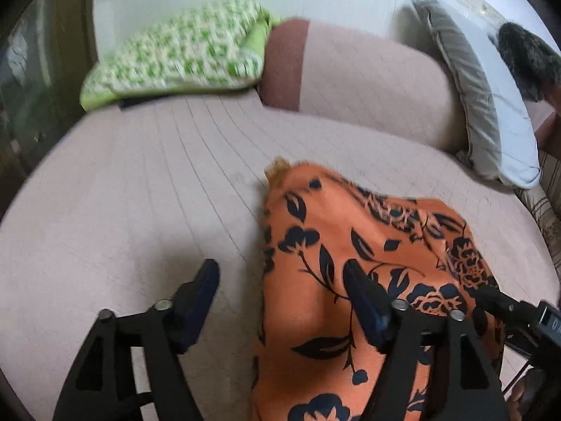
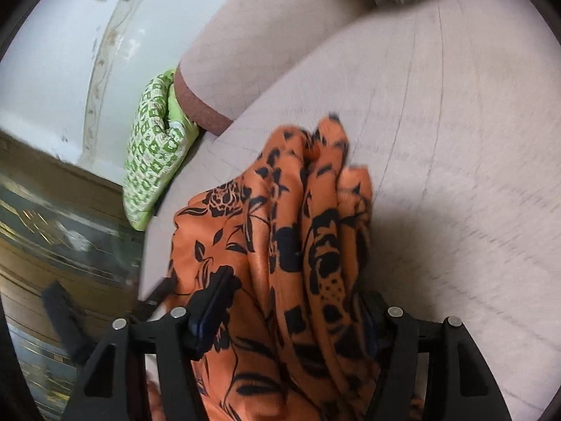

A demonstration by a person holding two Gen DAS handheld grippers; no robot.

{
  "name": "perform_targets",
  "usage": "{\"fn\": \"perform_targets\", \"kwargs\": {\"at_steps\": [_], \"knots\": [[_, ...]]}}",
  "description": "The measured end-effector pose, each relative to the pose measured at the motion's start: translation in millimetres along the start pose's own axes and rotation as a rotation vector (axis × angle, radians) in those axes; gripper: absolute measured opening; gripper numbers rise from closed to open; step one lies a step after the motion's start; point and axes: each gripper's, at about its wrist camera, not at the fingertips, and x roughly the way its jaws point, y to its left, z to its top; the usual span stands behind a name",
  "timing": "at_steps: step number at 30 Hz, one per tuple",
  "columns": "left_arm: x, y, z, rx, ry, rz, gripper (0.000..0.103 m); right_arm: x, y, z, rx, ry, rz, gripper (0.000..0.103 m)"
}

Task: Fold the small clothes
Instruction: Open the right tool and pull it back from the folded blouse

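An orange garment with a black floral print lies bunched on the pinkish quilted bed cover. My left gripper is open just above the cover; its left finger is over bare cover and its right finger over the garment's left part. In the right wrist view the garment hangs in folds between my right gripper's fingers. My right gripper is shut on a thick bunch of it. The right gripper also shows in the left wrist view at the garment's right edge.
A green and white patterned pillow and a pink bolster lie at the far side of the bed. A grey and white pillow leans at the right. The bed's edge and a wooden floor show left in the right wrist view.
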Motion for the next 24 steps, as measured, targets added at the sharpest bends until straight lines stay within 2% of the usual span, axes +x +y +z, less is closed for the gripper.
{"fn": "perform_targets", "kwargs": {"at_steps": [4,7,10,16,24], "knots": [[-27.9,-2.5,-0.2,0.018,-0.093,0.065,0.085,-34.8,22.9,-4.8,-0.152,-0.113,-0.109,0.067],[-40.4,-1.7,5.1,0.027,-0.143,0.093,0.085,-62.8,43.5,-11.9,-0.225,-0.223,-0.121,0.067],[-55.3,-5.6,3.5,0.045,-0.166,0.104,0.086,-79.3,61.2,-23.5,-0.284,-0.290,-0.120,0.067],[-73.9,-4.4,-4.7,0.072,-0.197,0.118,0.086,-99.0,82.9,-50.1,-0.372,-0.349,-0.126,0.067],[-87.1,0.7,-16.3,0.068,-0.195,0.121,0.086,-109.2,90.5,-69.0,-0.362,-0.358,-0.109,0.067]]}}
